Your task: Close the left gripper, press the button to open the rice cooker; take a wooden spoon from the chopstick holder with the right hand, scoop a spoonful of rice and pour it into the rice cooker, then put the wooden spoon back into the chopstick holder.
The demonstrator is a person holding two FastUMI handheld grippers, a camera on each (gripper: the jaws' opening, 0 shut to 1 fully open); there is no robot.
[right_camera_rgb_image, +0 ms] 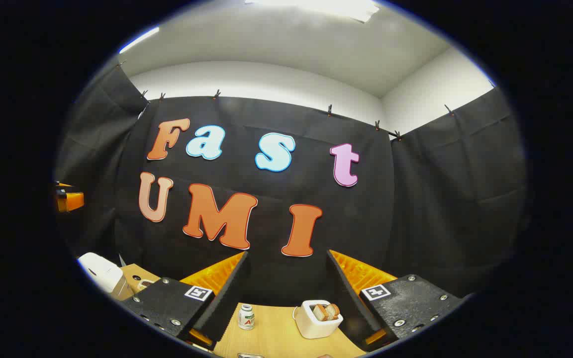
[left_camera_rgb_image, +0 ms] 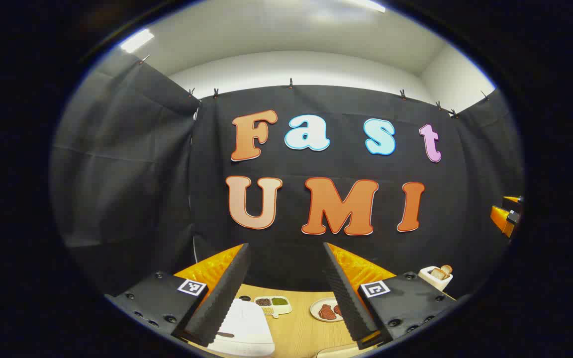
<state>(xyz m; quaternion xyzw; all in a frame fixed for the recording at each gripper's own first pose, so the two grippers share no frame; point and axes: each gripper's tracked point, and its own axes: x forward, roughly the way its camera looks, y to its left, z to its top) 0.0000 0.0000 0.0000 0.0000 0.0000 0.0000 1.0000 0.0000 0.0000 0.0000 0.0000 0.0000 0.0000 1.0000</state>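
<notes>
Hovering level, both claws (left (left_camera_rgb_image: 286,293), right (right_camera_rgb_image: 286,298)) gape above the table (right_camera_rgb_image: 276,338).

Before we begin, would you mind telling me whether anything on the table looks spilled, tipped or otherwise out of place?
Nothing stands out. The white rice cooker sits shut and upright, the divided dish of grains and the plate lie flat with nothing scattered, and the small bottle and toaster stand upright on the wooden table.
</notes>
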